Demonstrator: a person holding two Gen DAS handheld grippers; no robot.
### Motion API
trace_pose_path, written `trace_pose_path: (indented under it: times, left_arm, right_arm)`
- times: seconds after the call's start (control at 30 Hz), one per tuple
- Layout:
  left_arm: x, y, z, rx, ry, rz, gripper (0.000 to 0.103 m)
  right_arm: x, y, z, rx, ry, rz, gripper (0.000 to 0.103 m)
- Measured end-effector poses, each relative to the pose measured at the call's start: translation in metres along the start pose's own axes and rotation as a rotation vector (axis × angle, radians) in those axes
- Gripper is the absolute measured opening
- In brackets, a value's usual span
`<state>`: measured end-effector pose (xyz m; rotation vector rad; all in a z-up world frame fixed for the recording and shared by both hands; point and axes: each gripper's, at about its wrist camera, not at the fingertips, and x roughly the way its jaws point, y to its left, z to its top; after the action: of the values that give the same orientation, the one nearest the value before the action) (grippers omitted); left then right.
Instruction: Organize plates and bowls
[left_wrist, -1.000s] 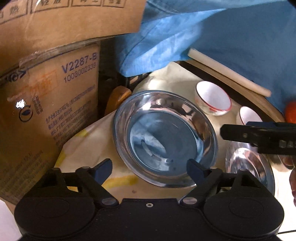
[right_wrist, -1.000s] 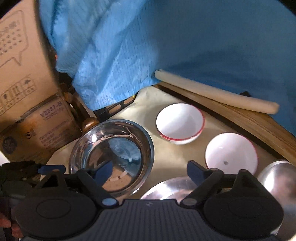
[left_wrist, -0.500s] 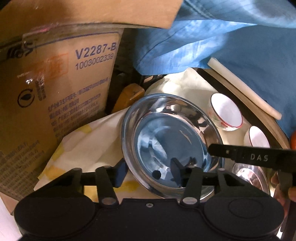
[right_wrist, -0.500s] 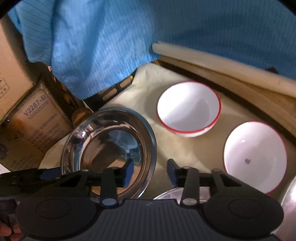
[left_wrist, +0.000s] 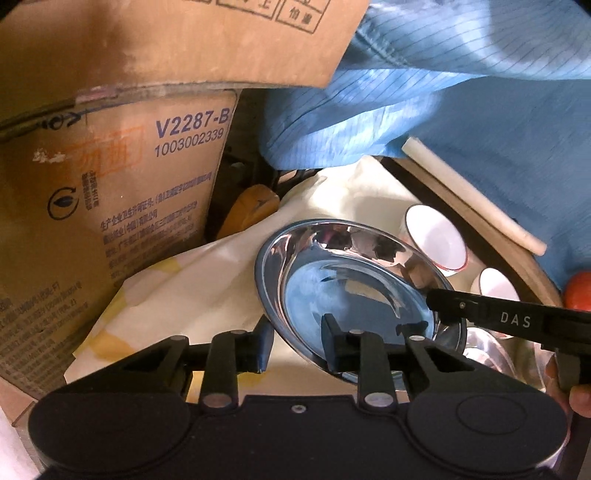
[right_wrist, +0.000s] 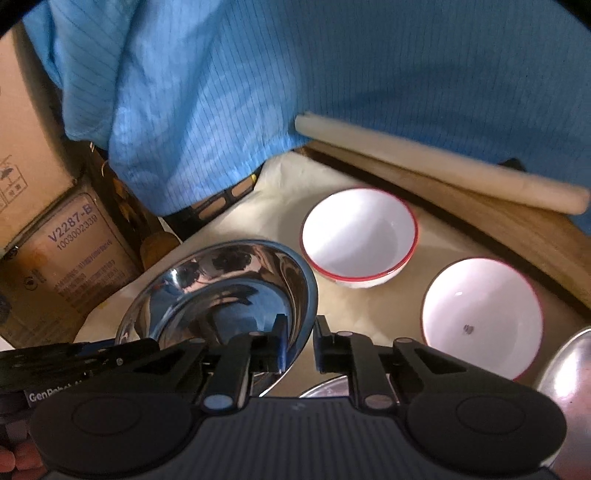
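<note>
The steel bowl (left_wrist: 354, 295) sat tilted on the cream cloth (right_wrist: 280, 192), its rim between both closing grippers: the left gripper (left_wrist: 295, 345) and right gripper (right_wrist: 299, 341) apparently pinched opposite edges. Two red-rimmed white bowls (right_wrist: 360, 236) stood beside it.

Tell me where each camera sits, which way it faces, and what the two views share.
Left wrist: on the left claw, facing down at the steel bowl and box; jaws closing on the bowl's rim; right hand's fingertips at the right edge.
Right wrist: on the right claw, facing down at the bowl and two white bowls; jaws closing on its rim; left hand's fingers at the lower-left corner.
Shared: steel bowl, white bowls, box, blue cloth, each other's claw.
</note>
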<state>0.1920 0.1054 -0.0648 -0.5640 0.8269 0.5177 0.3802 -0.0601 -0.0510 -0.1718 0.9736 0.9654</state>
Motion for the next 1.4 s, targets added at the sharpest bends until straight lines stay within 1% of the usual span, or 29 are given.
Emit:
trace_pose_path:
  times: [0.1, 0.33, 0.53, 0.7, 0.9, 1.23, 1.4]
  left_arm:
    - [-0.005, -0.001, -0.002, 0.006, -0.008, -0.008, 0.029]
    - [-0.020, -0.002, -0.009, 0.022, 0.002, -0.025, 0.029]
    - [-0.042, -0.002, -0.017, 0.065, -0.006, -0.043, 0.029]
    - [-0.060, 0.001, -0.030, 0.124, 0.027, -0.071, 0.029]
    - [-0.076, 0.002, -0.048, 0.226, 0.088, -0.085, 0.029]
    - [-0.083, 0.007, -0.073, 0.329, 0.225, -0.079, 0.029]
    - [-0.084, 0.010, -0.079, 0.356, 0.251, -0.074, 0.030]
  right_arm:
    - [-0.008, 0.001, -0.004, -0.009, -0.011, -0.011, 0.016]
    - [-0.031, 0.006, -0.023, 0.000, -0.026, -0.015, 0.018]
    - [-0.062, 0.019, -0.045, -0.009, -0.060, 0.001, 0.020]
    - [-0.090, 0.023, -0.072, -0.018, -0.066, 0.020, 0.020]
    - [-0.102, 0.027, -0.097, -0.026, -0.022, 0.048, 0.021]
    - [-0.104, 0.033, -0.125, -0.037, 0.079, 0.089, 0.022]
    - [-0.103, 0.035, -0.136, -0.036, 0.127, 0.101, 0.022]
